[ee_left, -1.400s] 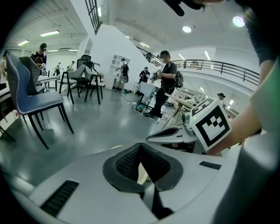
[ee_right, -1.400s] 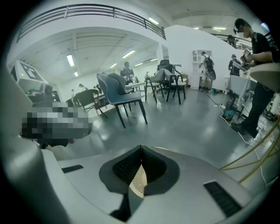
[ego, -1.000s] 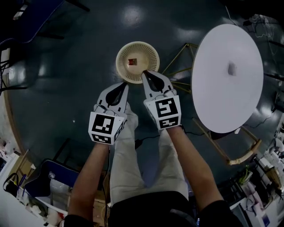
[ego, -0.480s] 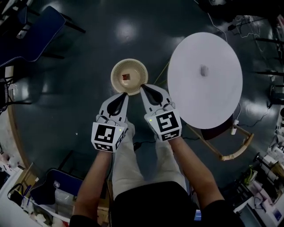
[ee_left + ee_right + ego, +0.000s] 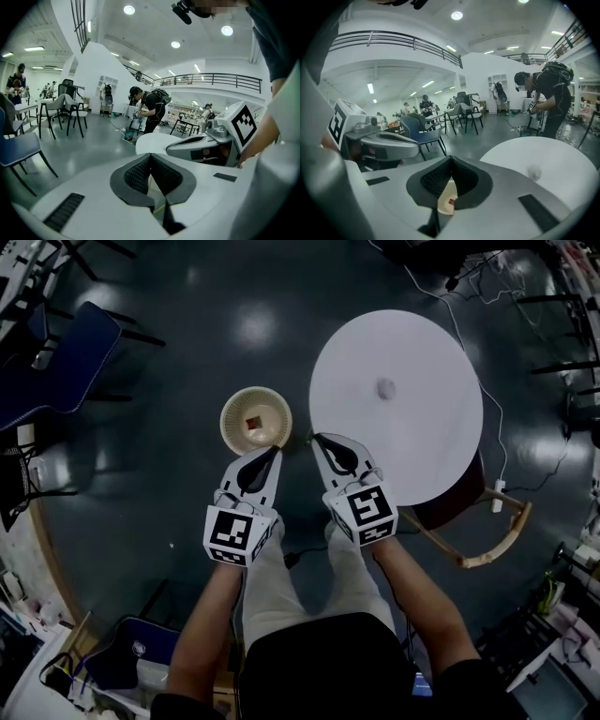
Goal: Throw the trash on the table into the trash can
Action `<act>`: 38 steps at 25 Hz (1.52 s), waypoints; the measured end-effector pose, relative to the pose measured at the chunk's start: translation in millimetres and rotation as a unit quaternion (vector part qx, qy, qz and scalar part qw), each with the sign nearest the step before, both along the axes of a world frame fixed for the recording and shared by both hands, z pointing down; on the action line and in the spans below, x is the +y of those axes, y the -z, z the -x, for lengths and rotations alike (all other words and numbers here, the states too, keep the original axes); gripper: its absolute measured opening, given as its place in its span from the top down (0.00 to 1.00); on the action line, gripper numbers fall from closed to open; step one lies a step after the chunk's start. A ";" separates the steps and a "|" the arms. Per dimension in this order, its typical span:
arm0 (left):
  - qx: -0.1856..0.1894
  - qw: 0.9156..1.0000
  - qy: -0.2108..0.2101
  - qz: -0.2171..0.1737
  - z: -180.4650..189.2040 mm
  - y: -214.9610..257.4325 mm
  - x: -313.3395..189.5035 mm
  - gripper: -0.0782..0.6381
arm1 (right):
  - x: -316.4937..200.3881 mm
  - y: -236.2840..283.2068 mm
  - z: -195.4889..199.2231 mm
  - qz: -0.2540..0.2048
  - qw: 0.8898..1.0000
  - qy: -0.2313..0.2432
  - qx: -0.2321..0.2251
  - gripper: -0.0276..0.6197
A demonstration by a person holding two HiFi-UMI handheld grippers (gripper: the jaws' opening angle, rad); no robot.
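Jaws on both your grippers are pressed together, gripping nothing. Your left gripper points at the near rim of the trash can on the floor, and your right gripper sits just beside the table edge. Farther out, the crumpled trash lies near the table's middle, ahead and right of your right gripper, which I judge the nearer one.

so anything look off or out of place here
Only one thing: a small pale scrap lies alone on the white table, not in the bin. The bin stands upright on the floor with a red bit inside, and nothing looks spilled round it.
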State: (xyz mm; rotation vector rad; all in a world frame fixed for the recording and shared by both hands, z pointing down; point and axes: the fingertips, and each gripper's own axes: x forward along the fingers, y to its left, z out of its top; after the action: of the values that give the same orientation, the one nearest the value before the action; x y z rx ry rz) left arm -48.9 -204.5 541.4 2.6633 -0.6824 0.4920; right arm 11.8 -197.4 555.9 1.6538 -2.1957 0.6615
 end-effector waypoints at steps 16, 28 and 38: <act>0.021 0.993 -0.115 -0.006 -181.4 -4.2 52.0 0.87 | 91.0 -7.7 -153.5 0.015 0.994 -0.105 0.000 0.93; -0.031 0.988 -0.151 -0.004 -280.0 -62.6 39.4 0.62 | 123.5 -39.8 -223.9 0.030 0.987 -0.158 -0.017 0.93; -0.143 0.976 -0.158 -0.043 -317.1 -111.9 13.3 0.55 | 125.2 -56.5 -249.6 0.034 0.984 -0.174 -0.033 0.93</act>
State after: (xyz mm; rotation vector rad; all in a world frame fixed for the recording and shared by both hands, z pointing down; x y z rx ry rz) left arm 268.2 -191.2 653.2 2.8254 -0.3570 0.9677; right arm 261.3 -72.3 612.4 2.0271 -1.9154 0.8832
